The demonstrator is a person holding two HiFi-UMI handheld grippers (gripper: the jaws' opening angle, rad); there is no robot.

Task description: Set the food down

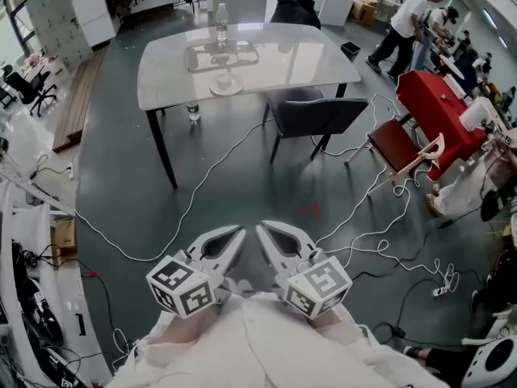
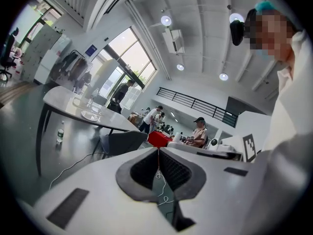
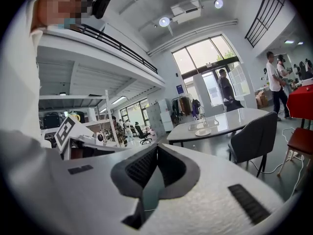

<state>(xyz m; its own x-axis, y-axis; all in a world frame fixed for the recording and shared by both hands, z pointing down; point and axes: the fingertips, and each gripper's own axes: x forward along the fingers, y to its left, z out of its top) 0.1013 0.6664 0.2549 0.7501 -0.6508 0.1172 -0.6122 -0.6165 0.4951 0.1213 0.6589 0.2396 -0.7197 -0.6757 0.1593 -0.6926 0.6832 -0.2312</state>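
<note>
A small pale thing [image 1: 224, 79] is seen on a plate [image 1: 238, 89] near the 6 o'clock edge of the tabletop [image 1: 307, 59]. Whether it is food, and which way it points, cannot be told at this size. At the plate's 12 o'clock a clear tray [image 1: 194, 55] is laid with its long axis running from 9 to 3 o'clock, and a bottle [image 1: 221, 21] is stood upright beyond it. A dark chair [image 1: 311, 115] is placed at the plate's 4 o'clock. Well apart from these, at 6 o'clock in the head view, the left tool [image 1: 234, 234] and the right tool [image 1: 266, 231] are held side by side above the floor [image 1: 121, 176], tips towards 12 o'clock. The marker cubes [image 1: 184, 285] are shown only there. Only the gripper views show the ribbed pads: the left tool [image 2: 158, 153] and the right tool [image 3: 156, 148] are each pressed together on nothing.
</note>
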